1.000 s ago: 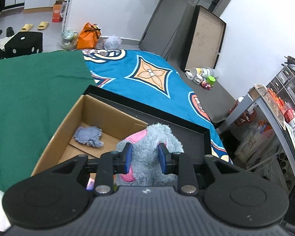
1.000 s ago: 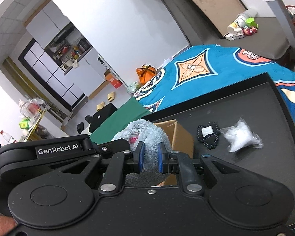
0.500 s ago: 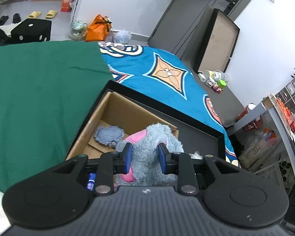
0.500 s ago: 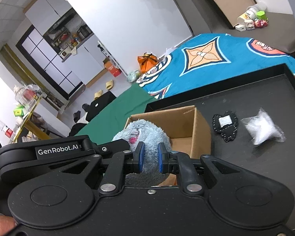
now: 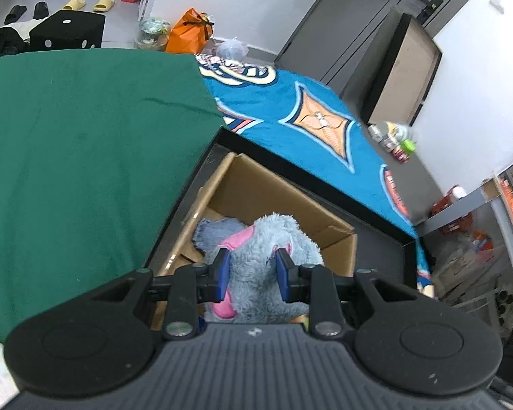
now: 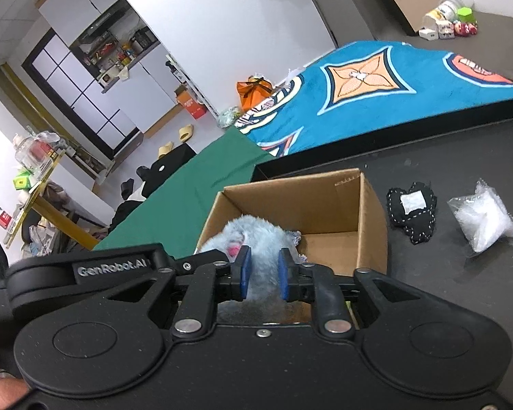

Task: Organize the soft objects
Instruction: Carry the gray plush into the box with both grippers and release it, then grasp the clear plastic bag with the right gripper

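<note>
Both grippers are shut on a grey-blue plush toy with pink ears. My left gripper (image 5: 251, 271) pinches the plush toy (image 5: 266, 239) over the open cardboard box (image 5: 284, 205). My right gripper (image 6: 262, 273) pinches the same plush toy (image 6: 253, 230), which hangs partly inside the cardboard box (image 6: 301, 201). A small grey-blue cloth (image 5: 212, 230) lies on the box floor, partly hidden by the toy. A black stitched heart-shaped pad (image 6: 412, 212) and a clear bag of white stuffing (image 6: 484, 220) lie on the black tray to the right of the box.
The box stands in a large black tray (image 6: 461, 130) on a bed with a green sheet (image 5: 78, 143) and a blue patterned blanket (image 5: 318, 130). A grey bench with small toys (image 6: 448, 24) stands beyond. The other gripper's black body (image 6: 85, 270) is at the left.
Both grippers have carried the plush toy down and over the box; it now hangs into the box opening and covers more of the grey cloth.
</note>
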A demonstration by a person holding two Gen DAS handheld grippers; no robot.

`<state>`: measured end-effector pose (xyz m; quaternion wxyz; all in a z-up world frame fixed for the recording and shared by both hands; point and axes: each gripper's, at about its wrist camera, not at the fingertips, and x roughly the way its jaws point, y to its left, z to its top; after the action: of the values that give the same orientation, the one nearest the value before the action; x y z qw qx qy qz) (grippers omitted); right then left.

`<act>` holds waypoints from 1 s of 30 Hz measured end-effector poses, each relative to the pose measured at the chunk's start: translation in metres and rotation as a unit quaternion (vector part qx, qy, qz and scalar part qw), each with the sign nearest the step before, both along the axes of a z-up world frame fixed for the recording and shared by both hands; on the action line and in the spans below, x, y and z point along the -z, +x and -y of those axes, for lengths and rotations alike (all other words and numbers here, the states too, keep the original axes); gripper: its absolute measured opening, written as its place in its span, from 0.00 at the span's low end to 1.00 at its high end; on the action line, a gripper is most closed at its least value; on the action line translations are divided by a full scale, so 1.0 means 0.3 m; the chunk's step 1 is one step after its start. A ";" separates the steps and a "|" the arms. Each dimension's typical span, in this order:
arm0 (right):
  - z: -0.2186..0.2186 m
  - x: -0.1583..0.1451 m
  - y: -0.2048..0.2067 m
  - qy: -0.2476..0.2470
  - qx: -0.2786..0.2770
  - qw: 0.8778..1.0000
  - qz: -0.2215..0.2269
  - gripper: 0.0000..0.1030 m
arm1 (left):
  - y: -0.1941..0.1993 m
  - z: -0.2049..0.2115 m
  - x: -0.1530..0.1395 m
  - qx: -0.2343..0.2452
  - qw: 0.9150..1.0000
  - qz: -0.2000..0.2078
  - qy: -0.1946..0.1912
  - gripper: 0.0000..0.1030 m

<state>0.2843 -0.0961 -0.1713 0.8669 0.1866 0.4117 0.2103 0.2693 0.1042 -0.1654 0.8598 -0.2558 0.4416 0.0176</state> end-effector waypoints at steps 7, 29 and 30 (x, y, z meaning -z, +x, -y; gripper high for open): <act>0.044 0.005 -0.011 -0.005 0.001 1.000 -0.006 0.24 | -0.002 -0.011 -0.010 -0.007 0.999 -0.007 0.031 0.31; 0.254 -0.040 -0.043 -0.012 0.039 0.999 0.008 0.42 | -0.027 0.162 -0.115 0.018 0.997 0.005 0.077 0.67; 0.269 -0.038 -0.041 -0.013 0.042 0.999 0.007 0.42 | -0.025 0.176 -0.119 0.020 0.997 0.005 0.077 0.67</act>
<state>0.2719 -0.1767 -0.1598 0.8803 0.1907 0.4001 0.1693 0.2616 0.0514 -0.1297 0.8795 -0.1799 0.4392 0.0331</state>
